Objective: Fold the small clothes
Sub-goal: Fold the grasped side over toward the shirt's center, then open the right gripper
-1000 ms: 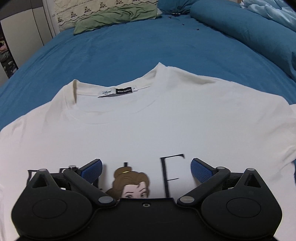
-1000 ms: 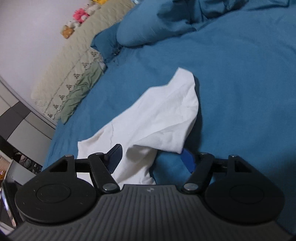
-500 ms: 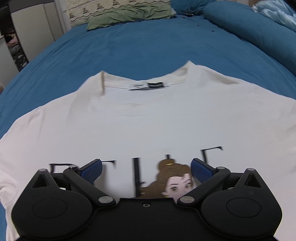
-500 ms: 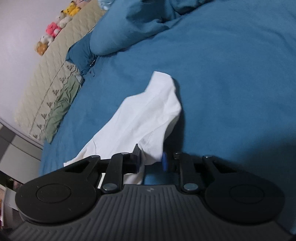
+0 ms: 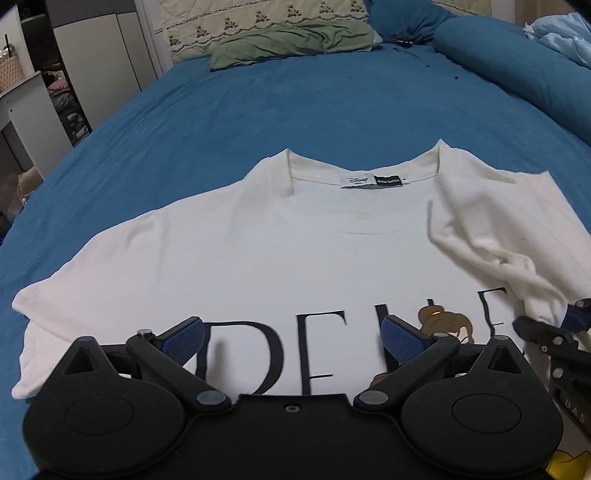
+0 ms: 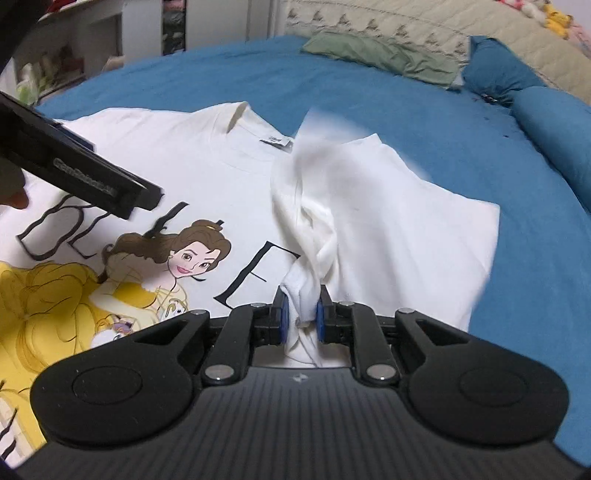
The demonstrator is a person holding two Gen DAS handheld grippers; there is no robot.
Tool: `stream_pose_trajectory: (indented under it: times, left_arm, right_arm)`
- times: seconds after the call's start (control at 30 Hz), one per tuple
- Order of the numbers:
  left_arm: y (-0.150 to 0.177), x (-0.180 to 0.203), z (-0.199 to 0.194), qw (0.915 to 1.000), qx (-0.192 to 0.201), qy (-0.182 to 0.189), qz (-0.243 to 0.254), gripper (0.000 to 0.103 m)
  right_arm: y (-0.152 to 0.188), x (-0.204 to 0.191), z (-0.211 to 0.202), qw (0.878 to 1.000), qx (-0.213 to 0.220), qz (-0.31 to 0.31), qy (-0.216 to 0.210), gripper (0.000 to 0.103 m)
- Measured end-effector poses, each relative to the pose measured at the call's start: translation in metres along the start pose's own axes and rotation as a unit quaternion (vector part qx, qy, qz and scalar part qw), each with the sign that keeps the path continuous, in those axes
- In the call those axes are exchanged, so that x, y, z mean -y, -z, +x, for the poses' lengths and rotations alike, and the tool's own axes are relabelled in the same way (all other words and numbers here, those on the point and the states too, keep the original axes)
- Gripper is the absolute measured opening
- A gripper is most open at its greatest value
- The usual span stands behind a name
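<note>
A white T-shirt (image 5: 277, 258) with black letters and a cartoon princess print lies face up on the blue bed (image 5: 295, 110), collar away from me. My left gripper (image 5: 291, 338) is open and empty, hovering over the printed letters. My right gripper (image 6: 300, 314) is shut on the shirt's right sleeve (image 6: 314, 258), bunched and pulled in over the chest. The shirt fills the right wrist view (image 6: 184, 177). The folded sleeve shows at the right of the left wrist view (image 5: 491, 229), with the right gripper (image 5: 554, 332) beside it.
A green pillow (image 5: 291, 40) and a quilted headboard (image 5: 258, 18) are at the far end of the bed. A rolled blue duvet (image 5: 517, 66) runs along the right side. White cupboards (image 5: 99, 55) stand to the left of the bed.
My right gripper closed on the right sleeve and carried it inward over the shirt's chest. My left gripper shifted left along the printed letters, staying open.
</note>
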State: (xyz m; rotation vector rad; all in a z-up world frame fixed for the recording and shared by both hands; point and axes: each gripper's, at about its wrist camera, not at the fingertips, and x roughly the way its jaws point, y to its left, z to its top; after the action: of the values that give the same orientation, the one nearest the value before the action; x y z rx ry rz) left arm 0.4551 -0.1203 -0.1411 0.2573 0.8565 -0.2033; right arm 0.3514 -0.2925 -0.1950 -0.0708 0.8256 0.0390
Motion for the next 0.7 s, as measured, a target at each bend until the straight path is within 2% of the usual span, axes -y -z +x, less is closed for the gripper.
stream_pose_trajectory:
  times: [0.07,0.1,0.17,0.2,0.23,0.33,0.43,0.5,0.63,0.7]
  left_arm:
    - [-0.001,-0.001,-0.003,1.0000,0.002,0.006,-0.004,0.103]
    - [-0.003,-0.001,-0.004,0.9999,0.005,0.009,-0.006,0.103]
    - [-0.006,0.003,-0.010,0.9997,0.011,0.020,-0.010,0.103]
    - [-0.008,0.006,-0.012,0.9995,0.013,0.028,-0.010,0.103]
    - [-0.010,0.012,-0.014,0.9991,0.016,0.037,-0.008,0.103]
    - [-0.013,0.034,-0.022,0.9978,0.022,0.062,0.009,0.103]
    - [-0.015,0.060,-0.027,0.9953,0.024,0.089,0.032,0.103]
    - [-0.015,0.078,-0.026,0.9937,0.029,0.097,0.048,0.103]
    - [-0.016,0.104,-0.010,0.9940,0.021,0.090,0.059,0.103]
    - [-0.011,0.105,0.001,0.9960,0.007,0.062,0.065,0.103]
  right_arm:
    - [-0.001,0.005,-0.005,1.000,0.006,0.023,0.000,0.043]
    - [-0.002,0.006,-0.009,1.000,0.008,0.026,-0.004,0.053]
    - [-0.005,0.007,-0.030,0.999,0.027,0.023,-0.016,0.065]
    - [-0.004,0.007,-0.044,0.999,0.040,0.020,-0.017,0.075]
    - [0.000,0.008,-0.060,0.998,0.052,0.021,-0.009,0.081]
    - [0.013,0.011,-0.090,0.998,0.061,0.031,0.006,0.082]
    - [0.034,0.015,-0.109,0.998,0.031,0.031,0.049,0.081]
    - [0.047,0.016,-0.117,0.997,0.012,0.037,0.059,0.080]
    - [0.066,0.015,-0.123,0.998,0.014,0.044,0.041,0.080]
    - [0.067,0.013,-0.118,0.998,0.015,0.050,0.029,0.080]
